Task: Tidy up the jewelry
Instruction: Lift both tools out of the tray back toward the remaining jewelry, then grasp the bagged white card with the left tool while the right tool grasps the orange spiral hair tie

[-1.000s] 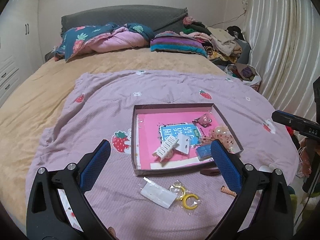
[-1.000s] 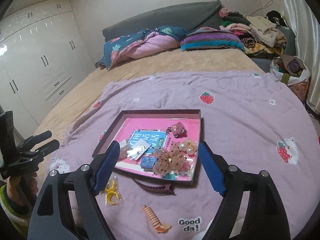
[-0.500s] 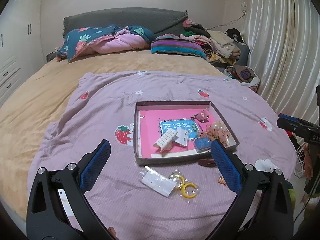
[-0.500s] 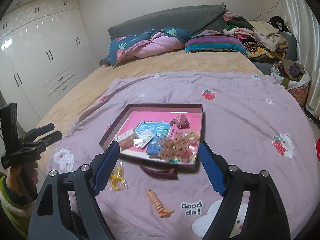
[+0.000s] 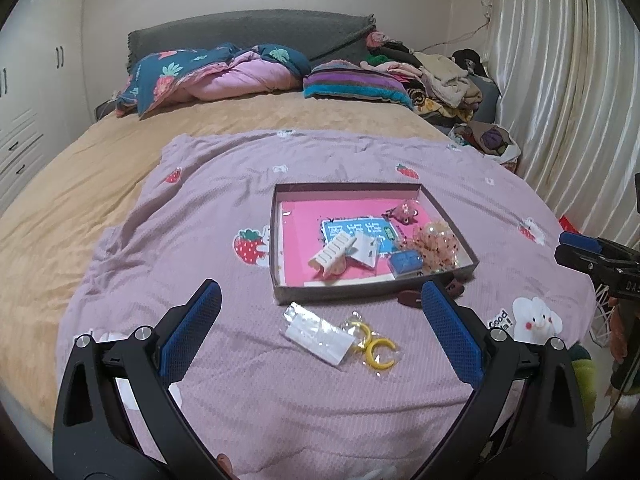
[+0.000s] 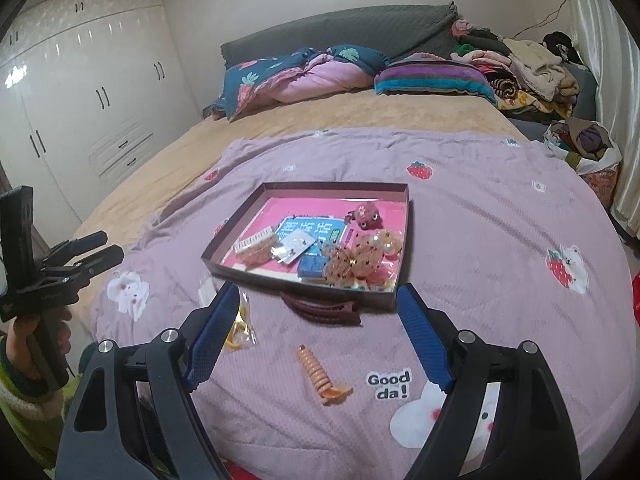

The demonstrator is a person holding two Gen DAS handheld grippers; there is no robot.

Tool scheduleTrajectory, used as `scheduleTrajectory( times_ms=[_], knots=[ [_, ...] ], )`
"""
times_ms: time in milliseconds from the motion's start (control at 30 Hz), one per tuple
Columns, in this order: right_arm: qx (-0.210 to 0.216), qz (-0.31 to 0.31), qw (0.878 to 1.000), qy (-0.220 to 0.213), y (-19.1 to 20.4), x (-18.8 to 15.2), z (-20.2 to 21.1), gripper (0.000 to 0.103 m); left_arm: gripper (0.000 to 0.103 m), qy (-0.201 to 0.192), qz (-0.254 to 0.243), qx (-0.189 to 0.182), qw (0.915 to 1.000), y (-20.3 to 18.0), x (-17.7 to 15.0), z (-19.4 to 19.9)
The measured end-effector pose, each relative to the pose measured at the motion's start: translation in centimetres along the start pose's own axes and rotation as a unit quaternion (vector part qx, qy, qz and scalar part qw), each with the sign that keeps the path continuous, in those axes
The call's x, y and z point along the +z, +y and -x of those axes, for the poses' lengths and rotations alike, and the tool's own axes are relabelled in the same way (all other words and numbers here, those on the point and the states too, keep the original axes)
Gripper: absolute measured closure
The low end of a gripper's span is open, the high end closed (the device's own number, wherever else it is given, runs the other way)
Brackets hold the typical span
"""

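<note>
Both tongs are spread wide and grip nothing. The left tongs (image 5: 320, 312) fill the bottom of their frame, above a lilac blanket (image 5: 168, 240) spread on the bed. Between their blue pads, low in the middle of the frame, lie a clear packet (image 5: 318, 334) and yellow rings (image 5: 378, 350) in a bag, touching each other. Just above, at centre, sits a shallow box (image 5: 276, 248) with a pink floor, holding a white hair claw (image 5: 332, 254), a blue case (image 5: 406, 262) and a spotted bow (image 5: 436, 246). The right tongs (image 6: 318, 334) frame a dark red clip (image 6: 324, 310) lying against the box's near wall, with an orange spiral clip (image 6: 320, 376) below it.
</note>
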State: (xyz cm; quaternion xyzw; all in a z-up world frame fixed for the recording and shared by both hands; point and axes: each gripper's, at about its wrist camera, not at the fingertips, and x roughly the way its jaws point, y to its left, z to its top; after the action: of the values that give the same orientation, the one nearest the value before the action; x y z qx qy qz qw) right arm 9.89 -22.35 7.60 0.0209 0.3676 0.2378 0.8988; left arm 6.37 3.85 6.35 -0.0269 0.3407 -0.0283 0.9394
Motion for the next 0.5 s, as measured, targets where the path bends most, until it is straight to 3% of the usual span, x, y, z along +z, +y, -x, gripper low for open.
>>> scheduleTrajectory(
  times_ms=[500],
  knots=[
    [-0.008,0.016,1.000,0.024,0.6,-3.0,-0.8,0.023,0.009,0.029,-0.012,-0.008,0.9995,-0.9,-2.5,-1.2]
  ],
)
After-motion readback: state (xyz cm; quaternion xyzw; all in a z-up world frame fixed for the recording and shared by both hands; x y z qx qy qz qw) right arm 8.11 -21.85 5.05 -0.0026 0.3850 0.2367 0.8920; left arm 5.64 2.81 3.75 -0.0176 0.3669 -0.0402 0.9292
